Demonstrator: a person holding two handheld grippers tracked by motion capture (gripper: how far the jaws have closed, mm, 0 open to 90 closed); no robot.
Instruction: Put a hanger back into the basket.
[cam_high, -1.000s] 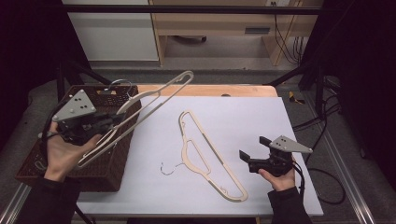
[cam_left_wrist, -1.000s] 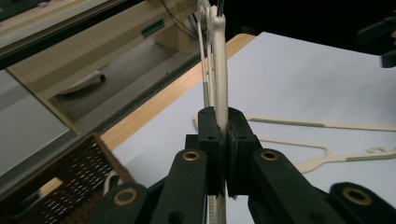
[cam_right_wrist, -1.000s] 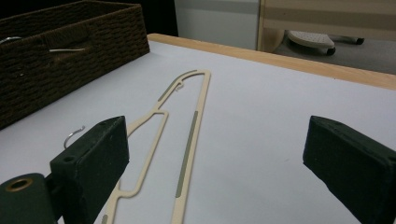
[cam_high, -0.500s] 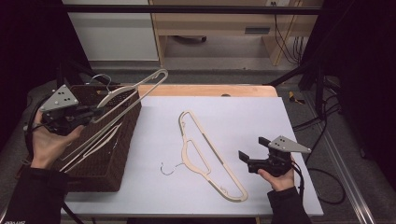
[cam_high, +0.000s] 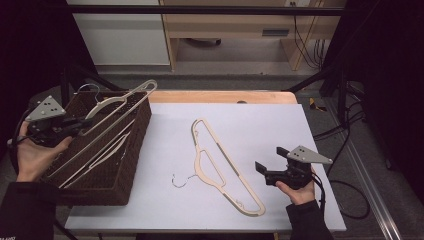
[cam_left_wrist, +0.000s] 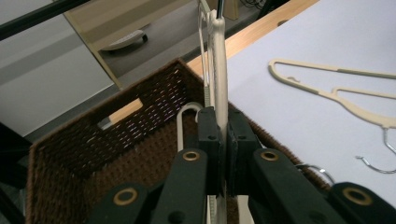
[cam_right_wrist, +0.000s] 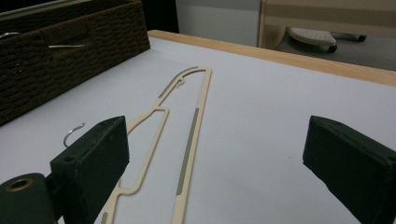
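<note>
The work in hand is the transfer of clothes hangers into the dark brown woven wicker basket (cam_high: 127, 150), which sits at the left of the high view, on the left edge of the white worktop (cam_high: 260, 125). The left hand-held gripper (cam_high: 75, 123), at the left edge of that view, has its jaws clamped on a cream plastic clothes hanger with a wire hook (cam_high: 107, 120); the left gripper view shows the two pads pressed together on the hanger's thin bar (cam_left_wrist: 219, 70). This hanger lies slanted over the basket, its far end at the rear rim, not yet released. At least one further pale hanger (cam_high: 97, 157) appears to lie inside the basket already. A second cream plastic hanger with a metal hook (cam_high: 220, 165) lies flat at the centre of the worktop, untouched. The right hand-held gripper (cam_high: 267, 170), at the lower right, hovers just beside it with its jaws wide apart and nothing between them. Judged status: partly done; one hanger is to be deposited and one to be collected.
</note>
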